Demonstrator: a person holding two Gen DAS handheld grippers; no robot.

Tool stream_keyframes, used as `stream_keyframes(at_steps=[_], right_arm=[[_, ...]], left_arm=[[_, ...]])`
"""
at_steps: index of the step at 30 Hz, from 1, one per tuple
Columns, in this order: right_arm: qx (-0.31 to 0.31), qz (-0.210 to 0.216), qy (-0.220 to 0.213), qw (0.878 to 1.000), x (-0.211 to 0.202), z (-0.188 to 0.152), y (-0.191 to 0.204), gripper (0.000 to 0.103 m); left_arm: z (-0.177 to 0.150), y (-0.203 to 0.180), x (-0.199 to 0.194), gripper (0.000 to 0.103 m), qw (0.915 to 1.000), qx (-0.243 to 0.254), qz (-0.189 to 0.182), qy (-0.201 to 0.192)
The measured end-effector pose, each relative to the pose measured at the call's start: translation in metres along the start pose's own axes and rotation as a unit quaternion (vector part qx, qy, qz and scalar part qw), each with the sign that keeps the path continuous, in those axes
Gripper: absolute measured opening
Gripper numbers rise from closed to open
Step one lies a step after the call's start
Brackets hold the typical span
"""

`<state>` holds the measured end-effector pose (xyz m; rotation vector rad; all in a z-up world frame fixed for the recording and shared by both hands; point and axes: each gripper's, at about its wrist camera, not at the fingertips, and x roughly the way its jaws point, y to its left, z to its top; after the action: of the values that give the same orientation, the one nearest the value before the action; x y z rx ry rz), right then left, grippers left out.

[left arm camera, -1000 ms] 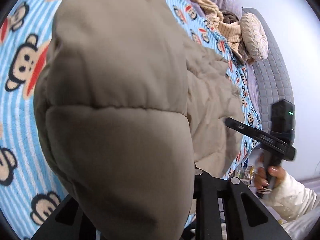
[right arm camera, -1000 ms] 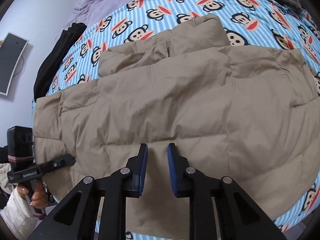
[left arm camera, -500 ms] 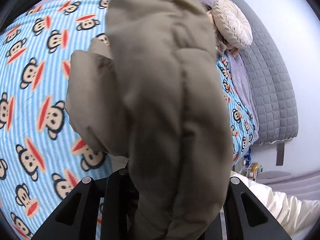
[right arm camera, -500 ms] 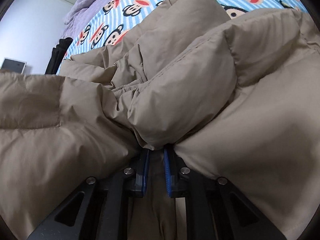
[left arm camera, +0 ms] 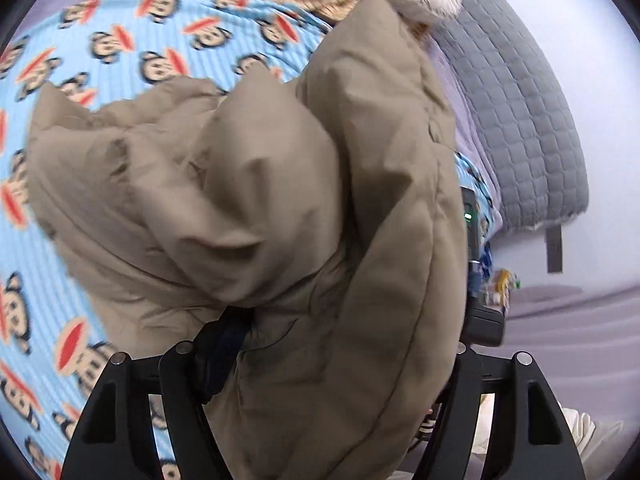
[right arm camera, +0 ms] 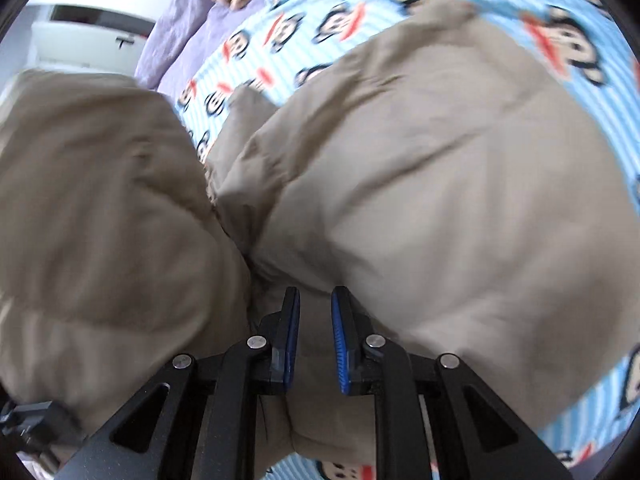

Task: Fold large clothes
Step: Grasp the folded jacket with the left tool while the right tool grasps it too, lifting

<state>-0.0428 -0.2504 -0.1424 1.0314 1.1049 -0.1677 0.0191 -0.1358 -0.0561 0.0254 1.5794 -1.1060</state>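
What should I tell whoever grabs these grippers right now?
Left gripper: jacket bunched over its fingers; the grip itself is hidden.
Right gripper: pads apart, jacket fabric between them, no firm pinch visible.
The jacket is partly lifted, the rest lying on the monkey-print sheet.
Done: fold started.
Left: lay the lifted part over and flatten.

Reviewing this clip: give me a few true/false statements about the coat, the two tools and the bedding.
1. The coat is tan and puffy. True.
2. The left tool hangs clear of the coat. False: coat fabric bunches between its fingers and drapes over them.
3. The bedspread is blue-striped with cartoon monkeys. True.
4. The right tool has red pads. False: the pads are blue, with a gap between them over coat fabric.
5. A grey quilted headboard shows in the left wrist view. True.
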Motion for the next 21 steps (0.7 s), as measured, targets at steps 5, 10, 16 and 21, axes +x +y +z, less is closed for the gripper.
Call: stream_keyframes(at_steps=[5, 10, 16, 21], right_arm=[[0.042, -0.015, -0.023, 0.999, -0.038, -0.015, -0.041, 0.018], [0.067, -0.019, -0.038, 0.997, -0.068, -0.031, -0.059, 0.023], [0.019, 0.066, -0.077, 0.995, -0.119, -0.064, -0.046, 0.08], [-0.028, 0.054, -0.048, 0.997, -0.104, -0.065, -0.021, 0.08]], left_arm=[[0.023, -0.007, 0.052, 0.084, 0.998, 0.024, -0.048, 0.035], [0.029, -0.011, 0.093, 0.084, 0.9992, 0.009, -0.026, 0.029], [0.044, -0.02, 0.13, 0.084, 0.9986, 0.041, 0.03, 0.017], [0.058, -0.036, 0.128, 0.084, 0.9946, 0.07, 0.076, -0.007]])
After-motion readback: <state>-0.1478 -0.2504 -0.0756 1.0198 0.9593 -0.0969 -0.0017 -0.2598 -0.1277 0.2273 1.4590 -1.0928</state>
